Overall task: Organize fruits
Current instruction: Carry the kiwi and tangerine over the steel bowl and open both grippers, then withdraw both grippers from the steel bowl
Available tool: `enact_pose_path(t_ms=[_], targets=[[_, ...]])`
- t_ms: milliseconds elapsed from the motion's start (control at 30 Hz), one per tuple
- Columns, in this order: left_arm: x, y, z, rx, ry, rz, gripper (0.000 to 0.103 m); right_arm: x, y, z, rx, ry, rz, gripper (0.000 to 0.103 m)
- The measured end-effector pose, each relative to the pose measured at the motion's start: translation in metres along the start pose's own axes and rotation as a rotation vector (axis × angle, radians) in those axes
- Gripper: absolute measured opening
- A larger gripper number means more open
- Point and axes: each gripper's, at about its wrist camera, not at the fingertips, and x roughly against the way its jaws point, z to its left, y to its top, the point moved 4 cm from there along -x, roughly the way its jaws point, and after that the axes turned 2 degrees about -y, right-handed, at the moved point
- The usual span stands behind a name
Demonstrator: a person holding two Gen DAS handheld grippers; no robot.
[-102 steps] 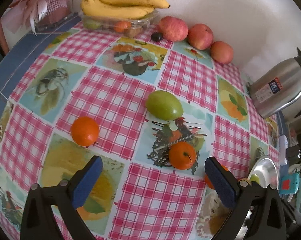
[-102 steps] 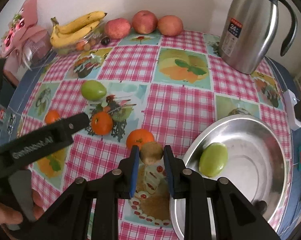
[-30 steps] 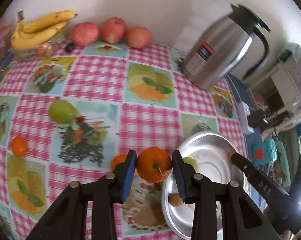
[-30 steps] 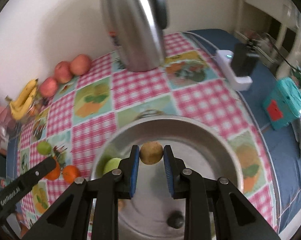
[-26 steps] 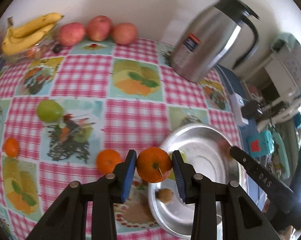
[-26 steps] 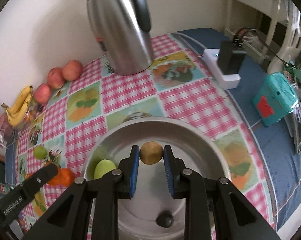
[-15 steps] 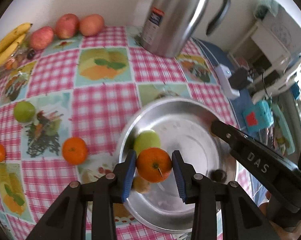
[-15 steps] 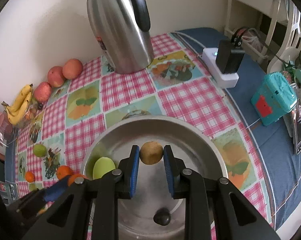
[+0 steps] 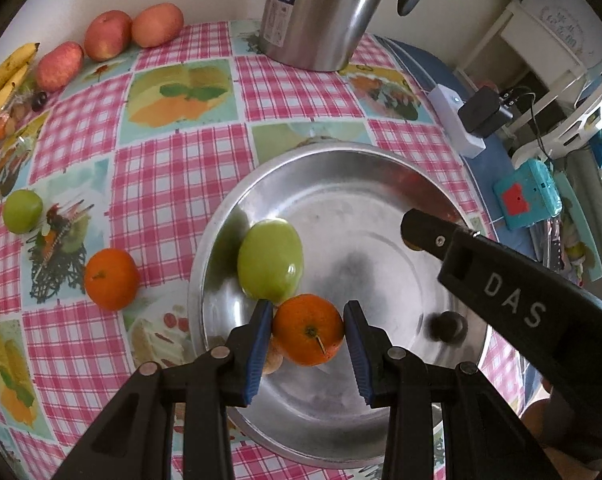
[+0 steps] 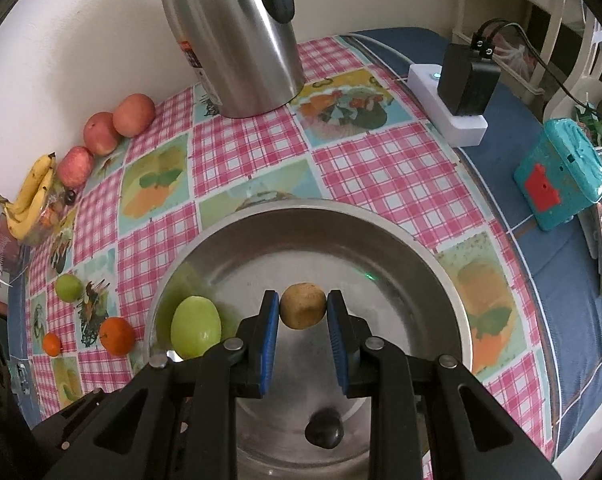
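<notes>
1. My left gripper clamps a tangerine over the steel bowl, just beside the green fruit inside.
2. My right gripper pinches a kiwi above the bowl's middle.

left tool | orange carried from tablecloth to over metal dish

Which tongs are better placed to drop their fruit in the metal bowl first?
Probably the left tongs: their orange hangs over bare bowl floor beside the green fruit. The right tongs grip the brown fruit.
</notes>
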Motion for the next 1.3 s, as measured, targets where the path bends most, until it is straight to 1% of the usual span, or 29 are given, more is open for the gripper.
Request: enact_pose_path(t_ms=[233, 300, 367, 467, 700, 800, 900, 1033, 1167, 1300], targets=[[-0.002, -0.001, -0.002, -0.012, -0.003, 0.009, 0.042, 0.002, 0.001, 0.002, 0.006, -0.006, -0.002, 0.026], [-0.002, 0.0, -0.004, -0.013, -0.009, 0.008, 0.051, 0.003, 0.002, 0.001, 0.002, -0.008, -0.001, 0.027], [0.0, 0.001, -0.005, -0.011, -0.006, 0.004, 0.057, 0.004, 0.002, 0.0, 0.0, -0.01, -0.003, 0.027], [0.002, 0.002, -0.005, -0.009, -0.01, -0.003, 0.057, 0.007, 0.003, 0.0, -0.002, -0.016, -0.01, 0.033], [0.018, 0.008, 0.007, 0.025, -0.022, -0.036, 0.057, 0.012, 0.005, 0.0, 0.001, -0.014, -0.021, 0.033], [0.025, 0.011, 0.025, 0.082, -0.023, -0.047, 0.057, 0.011, 0.004, 0.0, 0.003, -0.013, -0.018, 0.033], [0.033, 0.014, 0.051, 0.161, -0.018, -0.07, 0.057, 0.01, 0.004, 0.001, 0.004, -0.013, -0.011, 0.033], [0.05, 0.012, 0.088, 0.256, 0.017, -0.116, 0.057, 0.009, 0.003, 0.005, 0.019, -0.013, -0.005, 0.033], [0.067, 0.007, 0.126, 0.347, 0.069, -0.163, 0.057, 0.009, 0.001, 0.011, 0.04, -0.012, 0.002, 0.033], [0.077, 0.004, 0.147, 0.397, 0.094, -0.189, 0.057, 0.011, -0.002, 0.023, 0.068, -0.003, -0.001, 0.033]])
